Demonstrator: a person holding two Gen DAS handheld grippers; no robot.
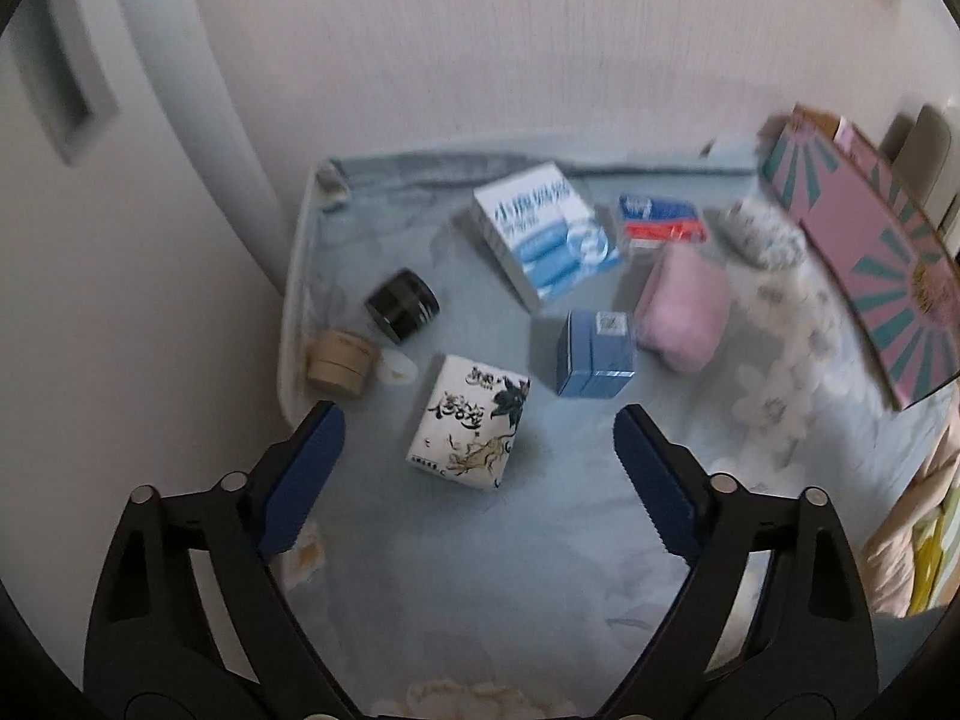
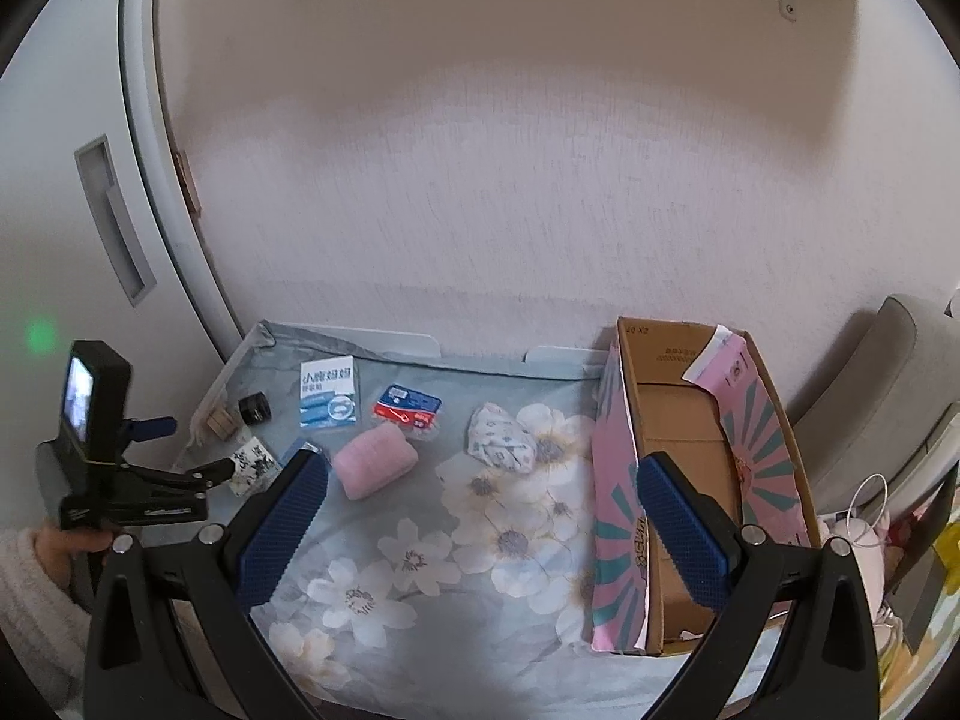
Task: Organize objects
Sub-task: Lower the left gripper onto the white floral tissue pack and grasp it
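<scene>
Left tool (image 1: 480, 414) above ink-painted box (image 1: 468, 423).

**Readable print on the boxes**

The white-and-blue flat box (image 2: 328, 398) carries large blue Chinese characters, "小熊姐姐" as far as legible. The brown cardboard carton's inner wall (image 2: 666, 343) shows inverted print, apparently "40 X2". Other labels blur.

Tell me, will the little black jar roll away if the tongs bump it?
Probably. The black jar is round and lies tipped on its side on the soft flowery bedsheet, so a nudge could roll it. It looks shiny, so it may also slip.
</scene>
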